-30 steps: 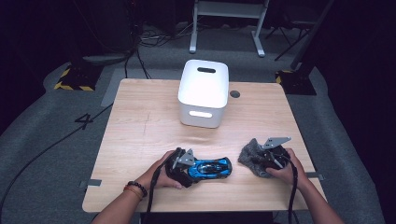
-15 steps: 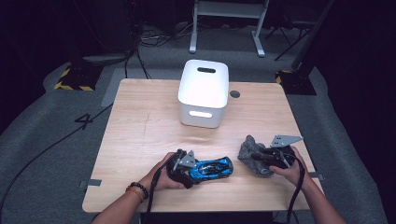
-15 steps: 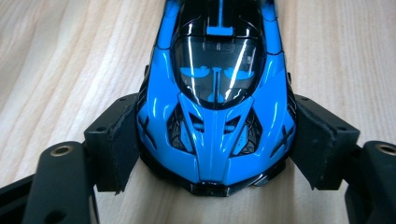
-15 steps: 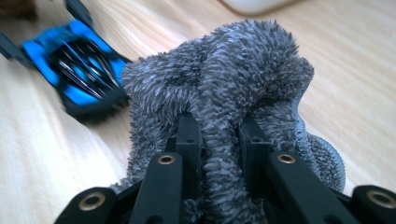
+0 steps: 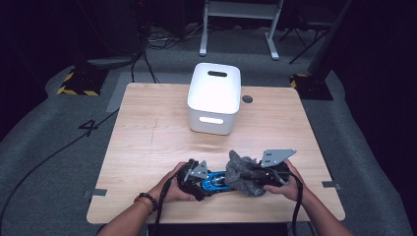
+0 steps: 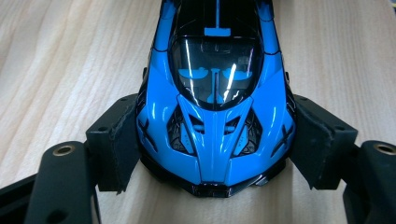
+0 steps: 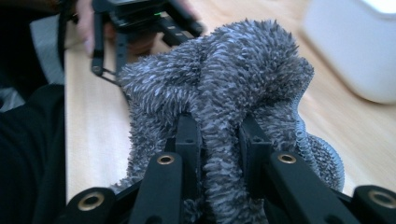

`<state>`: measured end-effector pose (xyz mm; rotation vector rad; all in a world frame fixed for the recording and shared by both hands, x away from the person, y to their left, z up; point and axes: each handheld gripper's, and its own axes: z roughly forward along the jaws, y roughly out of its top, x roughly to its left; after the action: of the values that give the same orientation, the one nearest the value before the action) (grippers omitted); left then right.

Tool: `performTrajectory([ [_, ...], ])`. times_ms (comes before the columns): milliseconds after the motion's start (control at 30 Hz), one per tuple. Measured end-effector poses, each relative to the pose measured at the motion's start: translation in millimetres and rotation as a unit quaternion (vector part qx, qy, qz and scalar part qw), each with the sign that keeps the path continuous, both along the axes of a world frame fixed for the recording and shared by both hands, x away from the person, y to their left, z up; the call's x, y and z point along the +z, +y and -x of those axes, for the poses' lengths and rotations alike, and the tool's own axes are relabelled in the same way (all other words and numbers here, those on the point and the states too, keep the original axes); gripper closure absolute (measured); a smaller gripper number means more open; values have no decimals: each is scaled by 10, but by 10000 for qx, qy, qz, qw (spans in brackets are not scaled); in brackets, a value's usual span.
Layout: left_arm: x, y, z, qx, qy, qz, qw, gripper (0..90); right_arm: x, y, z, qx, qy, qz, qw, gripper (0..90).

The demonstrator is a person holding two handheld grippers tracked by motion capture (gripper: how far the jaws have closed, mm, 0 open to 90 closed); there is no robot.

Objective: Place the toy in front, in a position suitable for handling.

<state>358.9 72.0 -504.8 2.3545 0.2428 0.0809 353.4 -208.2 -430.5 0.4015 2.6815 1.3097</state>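
Toy car point(image 6: 215, 107) in glossy blue and black lies on the wooden table point(image 5: 147, 147) near its front edge, and we hold it with our left gripper point(image 6: 215, 154): in the left gripper view the two black jaws stand on either side of the car's body, their padded faces pressed to its flanks, having just been closing onto it. In the high view the car point(image 5: 215, 180) shows as a blue strip between our two hands, with the left gripper point(image 5: 194, 178) at its left end. Our right gripper point(image 7: 219, 140) is clamped tight on a fluffy grey cloth point(image 7: 233, 88); in the right gripper view the jaws pinch a fold of the pile between them and the rest of the cloth bunches up above. From above, the cloth point(image 5: 243, 173) sits bunched at the car's right end, touching or overlapping it, with the right gripper point(image 5: 268, 176) just behind it. A white bin point(image 5: 215, 98) stands upside down toward the middle of the table, well apart from both hands. Beyond it on the tabletop we see a small dark round hole point(image 5: 247, 99).
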Motion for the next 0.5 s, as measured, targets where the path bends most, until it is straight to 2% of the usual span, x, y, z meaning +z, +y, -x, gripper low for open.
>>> performTrajectory([
  [33,0,-4,12,-40,30,-7,10000,260,-43,112,16,147,12,130,9998,747],
  [67,4,-10,21,-108,81,0,9999,260,-43,112,16,147,12,130,9998,747],
  [133,1,-43,58,-243,3,-25,9997,260,-76,201,29,259,74,190,9995,746],
  [233,0,-49,56,-269,-27,-29,9996,259,-113,322,76,505,127,291,9982,743],
  [300,-1,-50,43,-290,-77,-12,9995,258,-183,437,110,570,134,513,9970,740],
  [367,-1,-48,46,-263,-38,-31,9996,256,-248,487,119,532,42,741,9958,736],
  [500,1,-40,44,-260,-29,-48,9996,256,-270,472,126,549,-9,736,9958,735],
])
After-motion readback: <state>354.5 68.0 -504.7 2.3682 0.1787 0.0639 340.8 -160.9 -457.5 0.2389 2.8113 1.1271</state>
